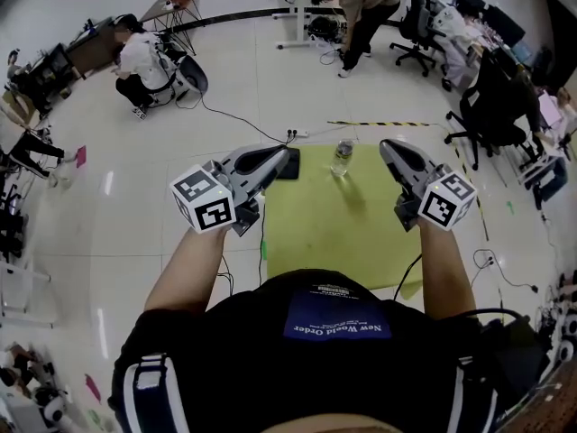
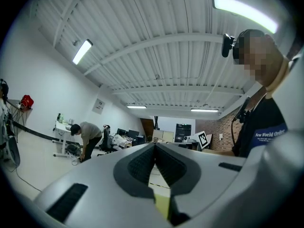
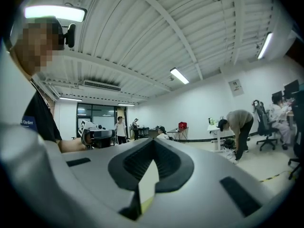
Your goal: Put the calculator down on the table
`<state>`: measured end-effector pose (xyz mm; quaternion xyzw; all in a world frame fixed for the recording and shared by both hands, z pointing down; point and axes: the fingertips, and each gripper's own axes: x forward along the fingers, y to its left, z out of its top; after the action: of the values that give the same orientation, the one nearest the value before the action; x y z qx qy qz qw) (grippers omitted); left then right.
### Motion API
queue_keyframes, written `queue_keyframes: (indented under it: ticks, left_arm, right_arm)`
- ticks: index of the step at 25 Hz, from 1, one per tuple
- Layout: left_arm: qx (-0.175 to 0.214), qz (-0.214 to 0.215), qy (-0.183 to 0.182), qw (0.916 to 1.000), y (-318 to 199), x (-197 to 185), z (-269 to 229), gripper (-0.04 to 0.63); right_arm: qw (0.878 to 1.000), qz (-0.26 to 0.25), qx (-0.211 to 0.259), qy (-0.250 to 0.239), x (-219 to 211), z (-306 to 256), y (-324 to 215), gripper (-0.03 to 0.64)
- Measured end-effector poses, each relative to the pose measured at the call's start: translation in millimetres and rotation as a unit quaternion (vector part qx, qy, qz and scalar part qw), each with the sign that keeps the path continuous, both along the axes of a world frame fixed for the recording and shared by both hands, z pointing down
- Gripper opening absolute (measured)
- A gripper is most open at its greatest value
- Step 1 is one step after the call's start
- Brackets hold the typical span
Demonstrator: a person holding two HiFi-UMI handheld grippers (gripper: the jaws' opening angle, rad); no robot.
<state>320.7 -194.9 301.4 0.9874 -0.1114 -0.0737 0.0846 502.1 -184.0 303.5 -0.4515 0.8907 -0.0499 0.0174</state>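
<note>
The calculator (image 1: 291, 167), dark and flat, lies on the far left corner of the yellow-green table (image 1: 343, 233), partly hidden behind my left gripper. My left gripper (image 1: 285, 154) is raised above that corner, its jaws shut with nothing between them (image 2: 155, 145). My right gripper (image 1: 388, 145) is held up over the table's far right side, also shut and empty (image 3: 153, 140). Both gripper views look level across the room and show neither the table top nor the calculator.
A clear water bottle (image 1: 342, 157) stands at the table's far edge between the grippers. A power strip (image 1: 296, 134) and cables lie on the floor behind. Further back are a crouching person (image 1: 144, 61), a bending person (image 1: 361, 3) and office chairs (image 1: 491, 106).
</note>
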Motion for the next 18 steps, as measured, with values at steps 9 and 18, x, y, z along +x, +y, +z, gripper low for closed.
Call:
queue_keyframes:
  ticks: [9, 18]
  left_arm:
    - [-0.005, -0.002, -0.001, 1.0000, 0.3, 6.5, -1.9, 0.006]
    - [-0.002, 0.006, -0.005, 1.0000, 1.1, 10.0, -6.5, 0.006]
  right_arm:
    - [1.000, -0.006, -0.001, 0.011, 4.2, -0.5, 5.5, -0.014]
    - [1.000, -0.013, -0.001, 0.012, -0.9, -3.9, 3.2, -0.014]
